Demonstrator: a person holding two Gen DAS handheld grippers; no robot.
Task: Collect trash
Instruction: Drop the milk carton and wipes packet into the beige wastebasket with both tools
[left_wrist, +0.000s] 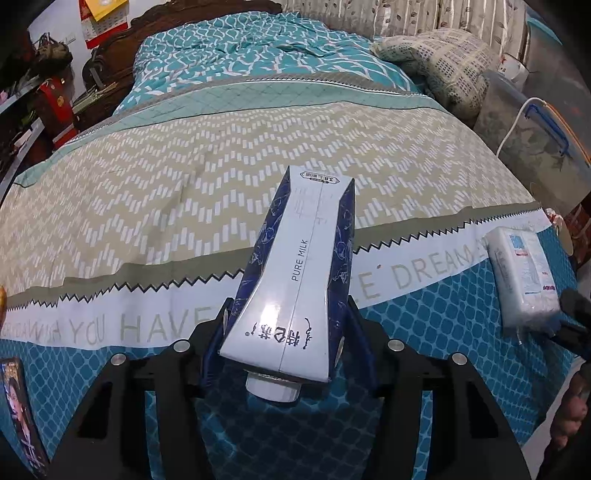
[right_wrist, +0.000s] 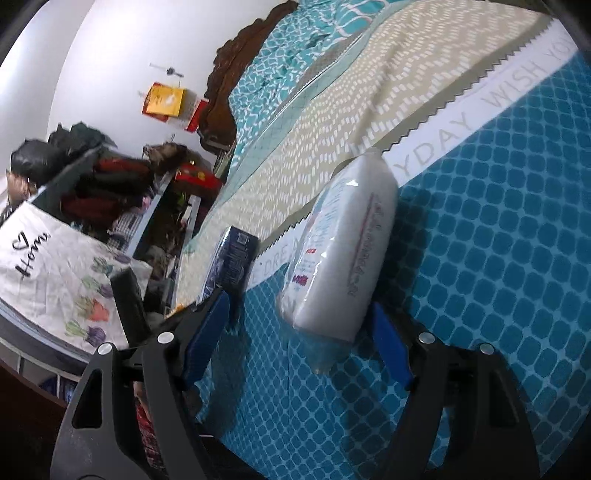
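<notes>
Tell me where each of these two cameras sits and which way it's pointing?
Left wrist: rides on the left gripper, looking along its fingers up the bed toward the headboard; its fingers clamp a milk carton.
Right wrist: rides on the right gripper, tilted, looking across the bed; its open blue fingers flank the near end of a tissue pack.
Shared: both see the bedspread, the tissue pack and the milk carton.
</notes>
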